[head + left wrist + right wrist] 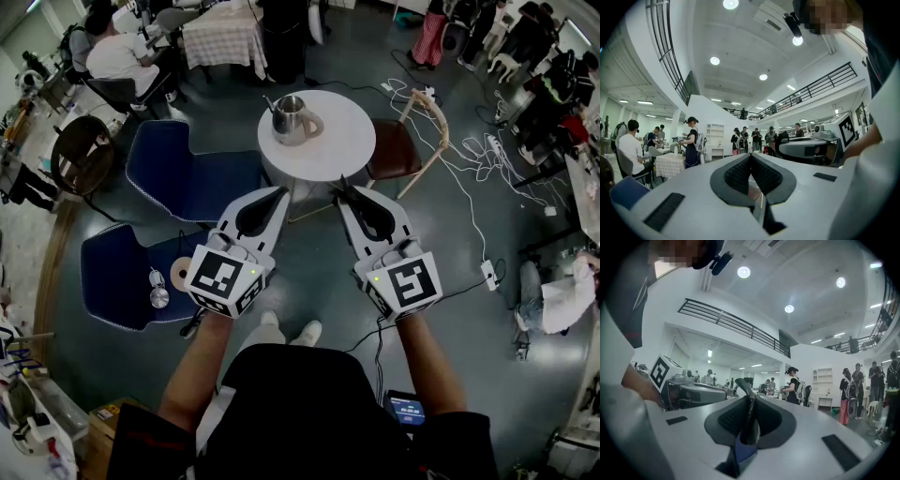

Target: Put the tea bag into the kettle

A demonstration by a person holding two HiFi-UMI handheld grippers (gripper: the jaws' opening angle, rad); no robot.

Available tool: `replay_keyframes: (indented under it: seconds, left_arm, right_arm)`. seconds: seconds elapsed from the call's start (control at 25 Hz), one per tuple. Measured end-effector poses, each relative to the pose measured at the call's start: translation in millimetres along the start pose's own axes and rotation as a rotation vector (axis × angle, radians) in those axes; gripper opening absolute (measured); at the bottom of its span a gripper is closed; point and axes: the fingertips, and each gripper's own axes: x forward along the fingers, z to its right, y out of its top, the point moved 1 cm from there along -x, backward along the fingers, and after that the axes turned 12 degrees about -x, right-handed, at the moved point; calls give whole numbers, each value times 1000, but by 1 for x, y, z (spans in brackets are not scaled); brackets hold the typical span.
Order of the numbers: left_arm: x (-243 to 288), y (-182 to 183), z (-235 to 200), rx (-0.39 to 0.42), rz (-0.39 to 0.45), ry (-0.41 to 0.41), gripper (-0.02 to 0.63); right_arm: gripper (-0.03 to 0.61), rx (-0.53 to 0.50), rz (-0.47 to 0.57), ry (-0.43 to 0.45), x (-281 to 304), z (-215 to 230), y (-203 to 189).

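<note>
A metal kettle (291,117) with a handle stands on the left side of a round white table (349,141). Both grippers are held side by side in front of the table, short of its near edge, pointing at it. My right gripper (340,191) is shut on the tea bag (749,420), a thin dark packet with a blue lower part; its top end sticks out past the jaw tips. My left gripper (283,191) is shut, with nothing held between its pads (740,173). The gripper views look upward at the hall and do not show the kettle.
Two blue chairs (192,173) (117,272) stand left of the table and a brown wooden chair (398,150) to its right. Cables (469,159) and a power strip (487,274) lie on the floor at right. People sit and stand further back.
</note>
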Motion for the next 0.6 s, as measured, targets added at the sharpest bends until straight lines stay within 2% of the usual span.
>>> replay_keyframes:
  seconds: [0.6]
  left_arm:
    - [-7, -8, 4, -3, 4, 39, 15]
  right_arm:
    - [54, 24, 20, 18, -6, 0, -6]
